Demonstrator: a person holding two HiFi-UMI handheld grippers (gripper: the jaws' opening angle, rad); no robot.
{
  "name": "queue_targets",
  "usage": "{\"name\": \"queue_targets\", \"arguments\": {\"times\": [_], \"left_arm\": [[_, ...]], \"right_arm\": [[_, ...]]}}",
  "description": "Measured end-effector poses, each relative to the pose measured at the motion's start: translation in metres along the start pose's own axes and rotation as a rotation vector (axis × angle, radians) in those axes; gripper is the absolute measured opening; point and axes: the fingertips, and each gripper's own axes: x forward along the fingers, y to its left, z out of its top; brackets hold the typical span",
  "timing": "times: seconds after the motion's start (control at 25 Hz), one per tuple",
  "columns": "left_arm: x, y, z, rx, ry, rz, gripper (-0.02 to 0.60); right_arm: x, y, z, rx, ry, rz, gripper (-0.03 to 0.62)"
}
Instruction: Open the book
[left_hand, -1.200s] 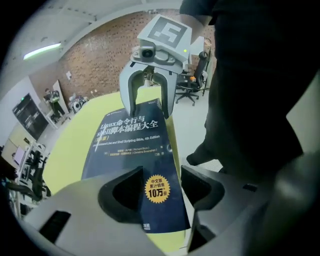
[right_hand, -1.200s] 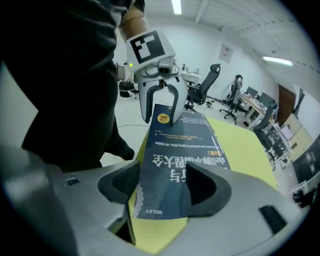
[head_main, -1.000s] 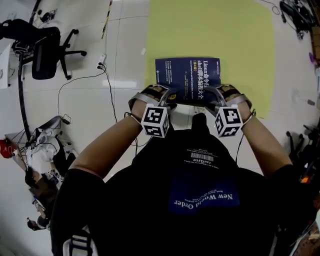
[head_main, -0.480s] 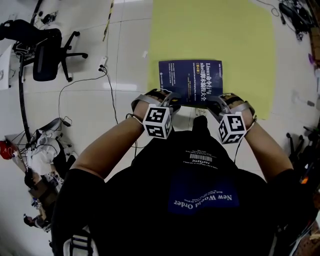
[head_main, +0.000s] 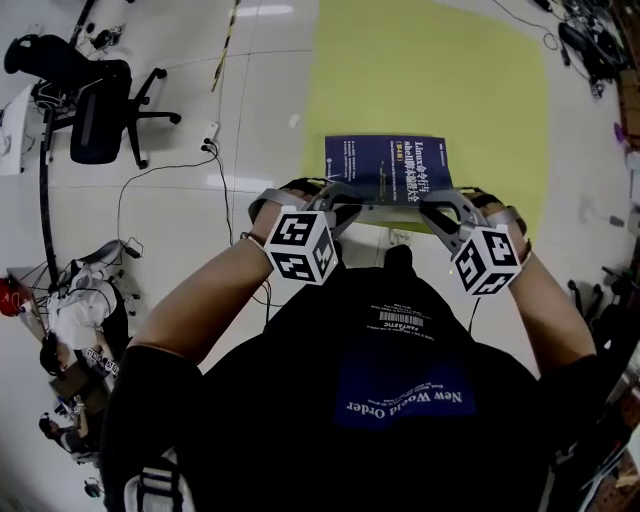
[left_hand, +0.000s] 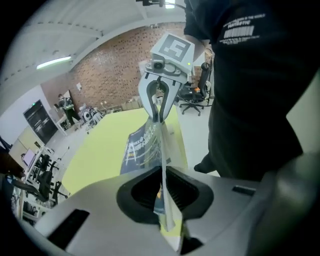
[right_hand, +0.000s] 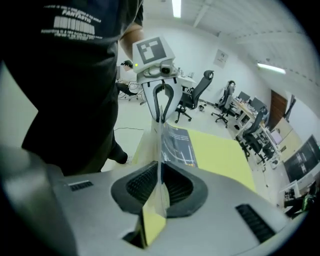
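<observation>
A dark blue book (head_main: 388, 168) with white print lies on a yellow-green mat (head_main: 430, 70) on the floor. My left gripper (head_main: 343, 207) holds the near left edge of its cover, and my right gripper (head_main: 437, 212) holds the near right edge. Both pairs of jaws are closing, with the cover pinched between the pads. In the left gripper view the thin cover (left_hand: 145, 145) runs edge-on through my left gripper (left_hand: 162, 192) to the right gripper (left_hand: 159, 114). The right gripper view mirrors this: the cover (right_hand: 177, 142) passes from my right gripper (right_hand: 159, 192) to the left gripper (right_hand: 161, 116).
A black office chair (head_main: 95, 105) stands at the far left. A power strip with a cable (head_main: 210, 130) lies on the white floor beside the mat. Bags and clutter (head_main: 80, 320) sit at the left, more gear at the right edge. The person's black shirt fills the bottom.
Both grippers have shut on the near edge of the book's cover and risen. That edge of the cover has come up off the book.
</observation>
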Motion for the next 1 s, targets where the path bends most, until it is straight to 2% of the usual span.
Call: {"name": "queue_targets", "arguments": {"times": [0.32,0.72,0.84,1.0], "left_arm": [[-0.035,0.08,0.014,-0.018,-0.025,0.103,0.046],[-0.024,0.208,-0.009,-0.019,-0.008,0.163,0.052],[-0.01,0.247,-0.019,-0.017,0.005,0.134,0.054],[0.024,0.281,-0.039,-0.022,0.029,0.031,0.062]], "right_arm": [[-0.025,-0.08,0.016,0.116,-0.085,-0.047,0.031],[-0.004,-0.202,0.004,0.182,-0.111,-0.113,0.028],[0.011,-0.238,-0.009,0.195,-0.093,-0.124,0.028],[0.04,-0.27,-0.033,0.223,-0.058,-0.117,0.029]]}}
